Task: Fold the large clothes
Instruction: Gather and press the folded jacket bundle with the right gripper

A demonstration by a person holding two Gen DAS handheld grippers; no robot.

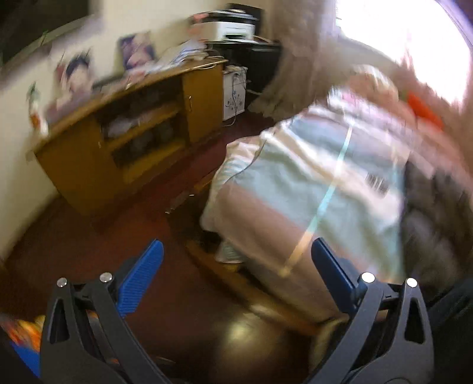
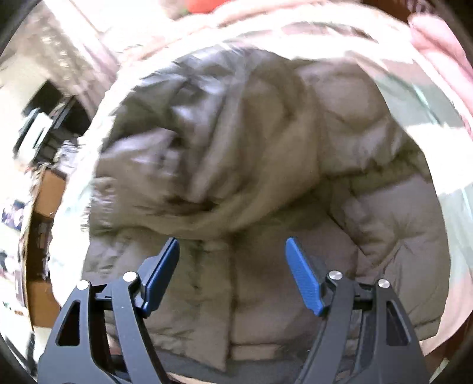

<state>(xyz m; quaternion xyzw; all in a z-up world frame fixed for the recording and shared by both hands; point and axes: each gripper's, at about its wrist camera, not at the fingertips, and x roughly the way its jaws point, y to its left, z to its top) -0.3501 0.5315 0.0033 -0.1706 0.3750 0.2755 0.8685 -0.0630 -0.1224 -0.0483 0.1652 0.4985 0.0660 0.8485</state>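
Note:
A grey-brown puffer jacket (image 2: 266, 165) lies spread and rumpled on the bed, filling the right wrist view. My right gripper (image 2: 232, 245) is open and empty, hovering just above the jacket's lower middle. In the left wrist view the same jacket (image 1: 428, 212) shows blurred at the right edge, on the bed (image 1: 310, 177). My left gripper (image 1: 236, 248) is open and empty, off the bed's foot corner, over the floor and well left of the jacket.
The bed cover (image 2: 428, 124) is pale with pink and green stripes. A wooden cabinet (image 1: 124, 141) with clutter on top stands along the left wall. A dark red floor (image 1: 88, 236) lies between them. A printer (image 1: 230, 26) sits at the back. A bright window (image 1: 399, 35) is upper right.

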